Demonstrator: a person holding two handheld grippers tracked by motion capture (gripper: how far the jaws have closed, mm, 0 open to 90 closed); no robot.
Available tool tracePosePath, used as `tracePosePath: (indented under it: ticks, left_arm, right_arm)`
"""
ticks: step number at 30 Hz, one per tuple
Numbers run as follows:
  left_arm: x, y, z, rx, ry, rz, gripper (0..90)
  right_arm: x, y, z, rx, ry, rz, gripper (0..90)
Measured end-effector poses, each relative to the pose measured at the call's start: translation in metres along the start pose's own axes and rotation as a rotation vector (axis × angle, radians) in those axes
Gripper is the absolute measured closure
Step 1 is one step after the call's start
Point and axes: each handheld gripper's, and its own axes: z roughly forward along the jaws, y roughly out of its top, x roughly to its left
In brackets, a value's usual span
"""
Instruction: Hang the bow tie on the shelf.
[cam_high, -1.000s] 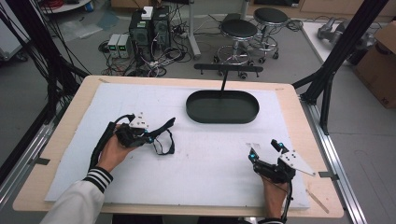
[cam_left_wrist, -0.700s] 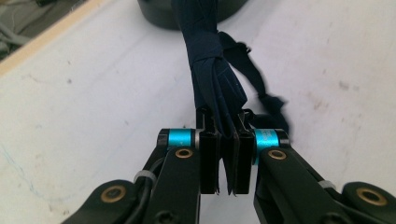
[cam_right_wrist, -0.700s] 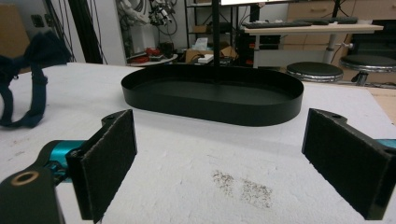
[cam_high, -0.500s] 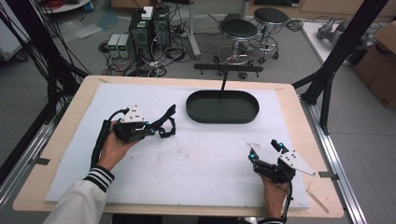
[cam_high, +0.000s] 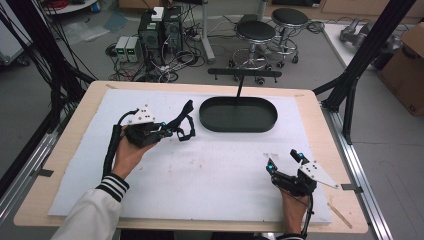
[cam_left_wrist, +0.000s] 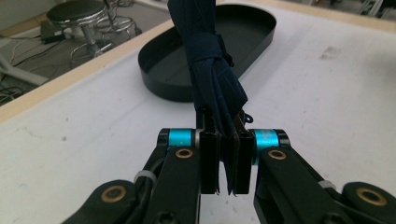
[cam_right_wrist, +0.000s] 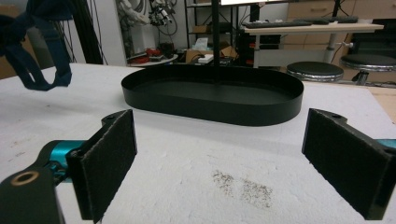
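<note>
A dark navy strap (cam_high: 182, 121) with loops hangs off the white mat, pinched in my left gripper (cam_high: 166, 131), just left of the black oval tray (cam_high: 238, 114). Seen from the left gripper view, the strap (cam_left_wrist: 212, 70) rises from between the shut jaws of the left gripper (cam_left_wrist: 227, 161), with the tray (cam_left_wrist: 161, 79) behind it. My right gripper (cam_high: 283, 162) rests near the front right of the mat, jaws wide apart and empty. The right gripper view has its pads (cam_right_wrist: 109, 161) facing the tray (cam_right_wrist: 212, 100), and the strap (cam_right_wrist: 32, 51) dangling at far left.
A white foam mat (cam_high: 210, 165) covers the wooden table (cam_high: 75, 112). A thin black post (cam_high: 240, 85) with a crossbar stands behind the tray. Stools, computer cases and cables sit on the floor beyond the far edge. A dark smudge (cam_right_wrist: 243, 186) marks the mat.
My left gripper has lifted the strap and carried it up and to the right, toward the tray. The right gripper has stayed put.
</note>
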Motion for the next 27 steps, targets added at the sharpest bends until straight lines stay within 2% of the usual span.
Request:
tracePosePath:
  ticks: [4, 9, 12, 17, 27]
  left_arm:
    - [0.0, 0.009, 0.003, -0.044, -0.015, -0.017, 85.1]
    - [-0.001, 0.021, 0.007, -0.071, -0.035, -0.01, 85.2]
    - [0.0, 0.026, 0.011, -0.109, -0.06, -0.04, 85.2]
    - [0.002, 0.037, 0.021, -0.125, -0.073, -0.047, 85.3]
    - [0.009, 0.061, 0.04, -0.205, -0.106, -0.066, 85.5]
  right_arm:
    - [0.0, 0.0, 0.0, -0.001, 0.0, 0.001, 9.2]
    - [-0.001, 0.0, 0.0, -0.002, 0.001, 0.003, 9.2]
    - [-0.001, 0.0, 0.0, -0.005, 0.001, 0.0, 9.2]
    - [0.0, 0.0, 0.0, -0.005, 0.0, 0.002, 9.2]
    - [0.0, 0.0, -0.001, -0.004, 0.0, -0.006, 9.2]
